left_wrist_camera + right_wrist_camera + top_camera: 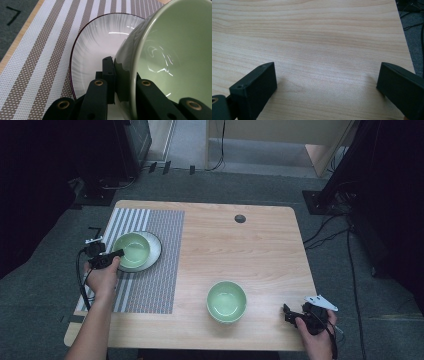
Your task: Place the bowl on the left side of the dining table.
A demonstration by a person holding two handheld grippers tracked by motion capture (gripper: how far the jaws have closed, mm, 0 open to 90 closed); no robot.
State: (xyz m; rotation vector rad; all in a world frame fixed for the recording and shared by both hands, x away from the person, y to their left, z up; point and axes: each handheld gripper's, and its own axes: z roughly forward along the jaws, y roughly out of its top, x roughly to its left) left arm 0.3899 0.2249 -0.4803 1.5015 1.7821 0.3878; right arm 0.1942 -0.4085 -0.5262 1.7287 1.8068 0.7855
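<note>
The bowl [132,249] in hand is pale green and sits on a white plate [154,251] at the far left of the table [260,240], on a striped mat [150,285] that covers the table's left part. The left gripper [118,254] is clamped on the near-left rim of this bowl. In the left gripper view one jaw lies against the dark outer wall and the other reaches inside the green hollow, so the rim is pinched between them. In that view the bowl [175,55] leans against the ribbed white plate [100,42], whose thin dark edge curves over the mat [37,57]. Whether the bowl's foot rests flat on the plate cannot be told. The left hand [102,279] comes in from the near left edge. A second green bowl [226,301] stands upright on bare wood near the front edge, right of the mat and well apart from the first. The right gripper [286,312] lies low at the near right corner of the table, just right of the second bowl but not touching it. In the right gripper view its jaws stand wide apart over bare table [324,45], with nothing between them.
</note>
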